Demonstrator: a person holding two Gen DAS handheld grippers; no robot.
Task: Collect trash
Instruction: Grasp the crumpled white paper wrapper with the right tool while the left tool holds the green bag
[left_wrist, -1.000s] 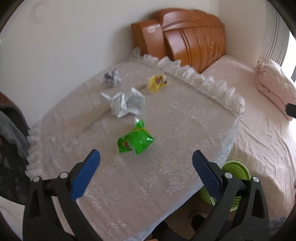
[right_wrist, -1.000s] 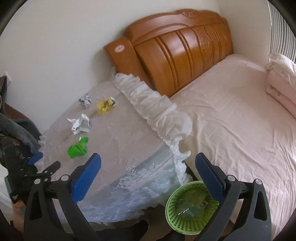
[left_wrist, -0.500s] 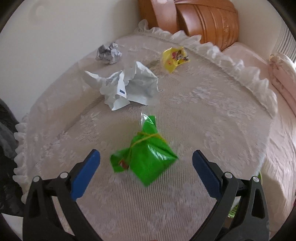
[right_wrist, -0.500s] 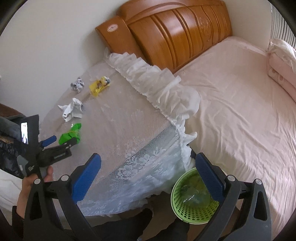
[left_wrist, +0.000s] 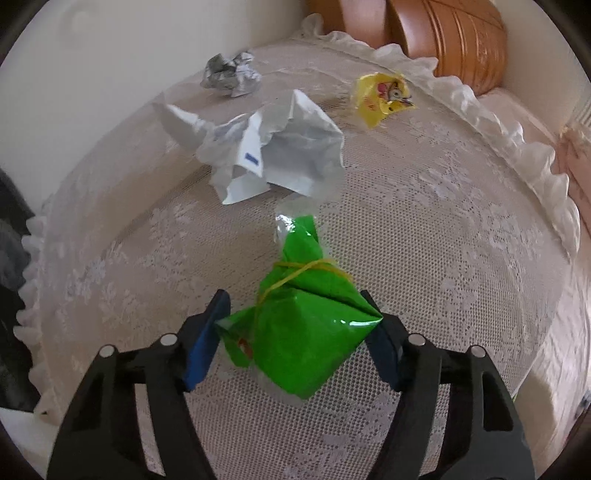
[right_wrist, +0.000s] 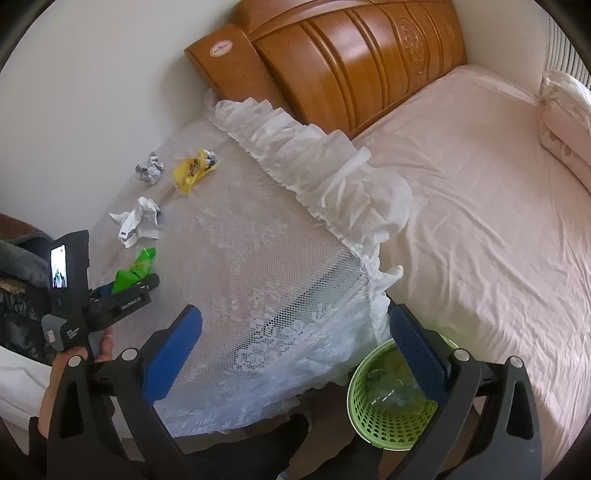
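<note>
At lower centre, the left gripper (left_wrist: 297, 345) pinches the green wrapper (left_wrist: 301, 332): light, crinkly, slippery; the right gripper (right_wrist: 295, 354) gapes empty.

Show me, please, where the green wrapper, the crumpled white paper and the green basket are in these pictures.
green wrapper (left_wrist: 303, 332): left wrist view, on its glossy front face.
crumpled white paper (left_wrist: 295, 155): left wrist view, on its creased middle.
green basket (right_wrist: 388, 417): right wrist view, on its perforated outer wall.

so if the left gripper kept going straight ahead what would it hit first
The green wrapper already sits between its jaws; past that, probably the crumpled white paper, though depth is unclear.
</note>
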